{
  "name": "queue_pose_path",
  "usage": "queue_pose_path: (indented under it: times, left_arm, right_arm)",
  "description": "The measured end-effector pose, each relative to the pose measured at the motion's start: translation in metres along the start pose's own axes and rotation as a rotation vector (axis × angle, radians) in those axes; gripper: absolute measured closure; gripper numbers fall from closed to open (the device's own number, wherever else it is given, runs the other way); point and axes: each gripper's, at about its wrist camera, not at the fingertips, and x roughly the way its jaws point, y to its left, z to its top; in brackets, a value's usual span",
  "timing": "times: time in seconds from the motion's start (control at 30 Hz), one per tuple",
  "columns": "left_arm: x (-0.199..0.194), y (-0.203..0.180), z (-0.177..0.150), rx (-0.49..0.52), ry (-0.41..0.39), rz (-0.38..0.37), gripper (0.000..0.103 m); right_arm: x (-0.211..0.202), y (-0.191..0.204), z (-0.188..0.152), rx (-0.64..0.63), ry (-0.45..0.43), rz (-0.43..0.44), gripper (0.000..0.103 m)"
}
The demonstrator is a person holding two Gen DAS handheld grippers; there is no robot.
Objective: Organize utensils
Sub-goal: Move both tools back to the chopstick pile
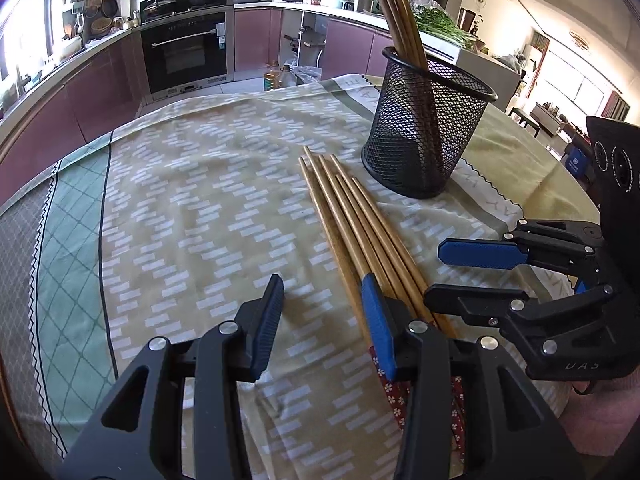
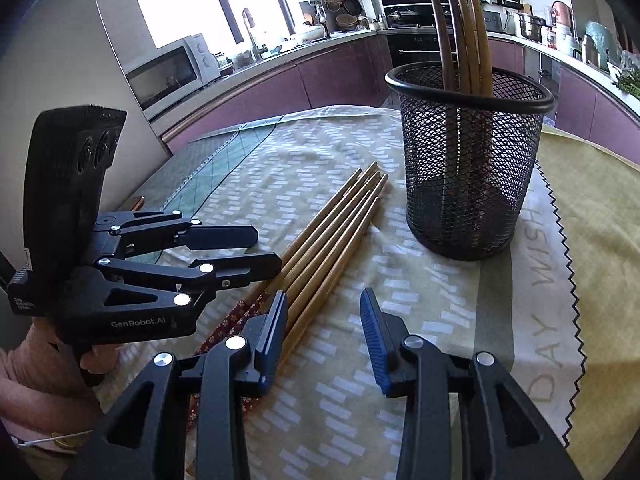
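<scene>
1. A round table (image 1: 520, 148) carries a pale yellow-green cloth (image 1: 208, 184) printed with short white dashes, with a green checked border along its left edge and a grey band bearing letters near the far right.
2. A black wire-mesh cylindrical holder (image 1: 428, 128) stands upright on the cloth at the far right of the left wrist view; in the right wrist view it (image 2: 468, 168) sits ahead and slightly right.
3. Several long brown wooden chopsticks (image 1: 396, 12) stand inside the holder, leaning against its rim and rising well above it (image 2: 460, 32).
4. A loose bundle of light wooden chopsticks (image 1: 352, 216) lies flat on the cloth just beside the holder's base, side by side and roughly parallel, thin ends pointing away from the grippers (image 2: 332, 232).
5. Their thick ends carry a dark red flowered pattern (image 1: 394, 396).
6. The left gripper (image 1: 324, 328) is parted wide, holding nothing; its right blue pad sits on top of the bundle near the thick ends, its left one over bare cloth.
7. The right gripper (image 2: 324, 340) also stands spread and empty, its left finger just beside the bundle's edge; I cannot tell whether it touches.
8. The two grippers sit close, on either side of the bundle.
</scene>
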Motion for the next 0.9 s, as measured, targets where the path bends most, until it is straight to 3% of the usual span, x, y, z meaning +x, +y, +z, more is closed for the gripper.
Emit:
queue_pose_path:
  times: [0.4,0.9]
  left_arm:
    - [0.001,0.0,-0.002,0.002,0.01,0.021,0.074]
    - [0.013,0.004,0.015,0.006,0.03,0.031,0.074]
  right_arm:
    - [0.005,0.007,0.001,-0.029,0.017,-0.048,0.072]
    - [0.013,0.003,0.008,-0.045,0.041,-0.087,0.077]
